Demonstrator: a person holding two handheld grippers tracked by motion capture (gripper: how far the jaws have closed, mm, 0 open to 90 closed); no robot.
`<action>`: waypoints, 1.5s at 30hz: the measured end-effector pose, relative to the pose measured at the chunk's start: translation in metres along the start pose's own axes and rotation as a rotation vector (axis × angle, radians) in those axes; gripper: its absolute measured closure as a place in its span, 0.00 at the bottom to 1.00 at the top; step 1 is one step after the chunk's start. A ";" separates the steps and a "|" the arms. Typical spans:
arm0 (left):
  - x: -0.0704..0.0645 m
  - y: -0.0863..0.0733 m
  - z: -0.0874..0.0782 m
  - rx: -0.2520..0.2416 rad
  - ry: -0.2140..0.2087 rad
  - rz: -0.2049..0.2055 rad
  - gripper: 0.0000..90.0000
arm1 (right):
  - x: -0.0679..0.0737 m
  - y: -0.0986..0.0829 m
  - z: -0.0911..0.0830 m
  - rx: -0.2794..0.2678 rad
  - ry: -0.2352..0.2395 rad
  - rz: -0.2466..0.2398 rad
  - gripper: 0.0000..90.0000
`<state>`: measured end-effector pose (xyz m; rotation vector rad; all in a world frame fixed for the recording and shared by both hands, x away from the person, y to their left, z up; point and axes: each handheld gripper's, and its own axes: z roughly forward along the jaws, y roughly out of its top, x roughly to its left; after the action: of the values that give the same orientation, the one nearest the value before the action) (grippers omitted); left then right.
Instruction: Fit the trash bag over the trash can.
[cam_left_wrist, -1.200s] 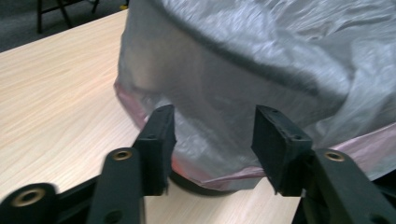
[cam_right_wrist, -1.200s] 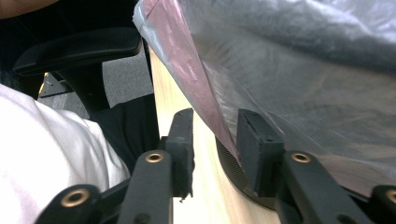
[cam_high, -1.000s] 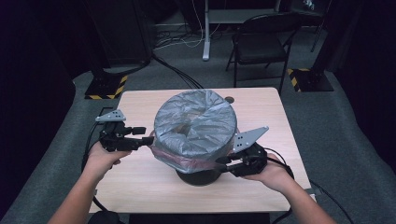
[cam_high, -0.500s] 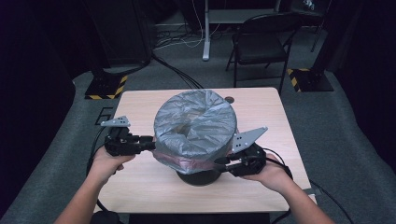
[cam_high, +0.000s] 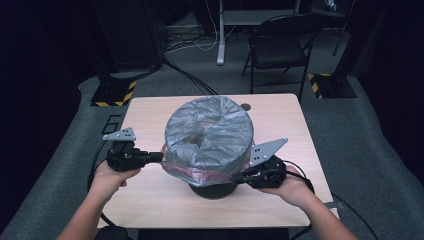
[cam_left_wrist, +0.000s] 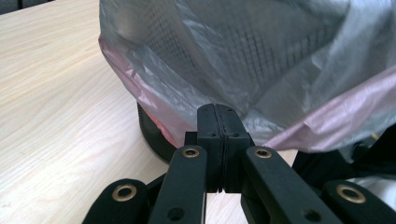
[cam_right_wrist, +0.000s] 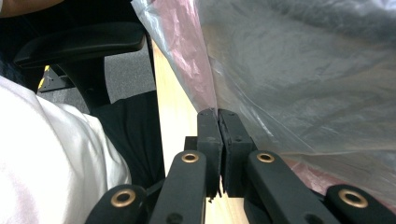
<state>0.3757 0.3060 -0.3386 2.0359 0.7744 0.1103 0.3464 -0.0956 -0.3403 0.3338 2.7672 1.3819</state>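
Note:
A grey plastic bag with a pink hem is draped over a black mesh bin in the middle of the table. My left gripper is at the bag's left lower edge, and in the left gripper view it is shut with the pink hem pinched at its tips. At the bag's right lower edge my right gripper is shut on the bag film, which enters between its tips.
The light wooden table has bare surface on all sides of the bin. A small dark round spot lies behind the bag. A folding chair and cables stand on the floor beyond the table.
My left gripper has dropped a little lower at the bag's left edge, drawing the hem down. The right gripper has stayed put.

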 end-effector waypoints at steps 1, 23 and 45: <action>-0.001 0.000 -0.003 -0.017 0.015 0.011 0.89 | 0.000 0.000 0.000 -0.001 0.001 0.002 0.97; -0.019 0.015 -0.002 -0.057 -0.121 0.167 0.37 | 0.000 0.002 0.001 0.001 -0.004 0.020 0.92; 0.012 -0.020 0.040 0.085 -0.130 0.063 0.97 | -0.008 -0.017 0.028 0.139 -0.059 0.021 1.00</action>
<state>0.3908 0.2908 -0.3802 2.1255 0.6439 -0.0195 0.3548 -0.0855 -0.3716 0.4016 2.8255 1.1656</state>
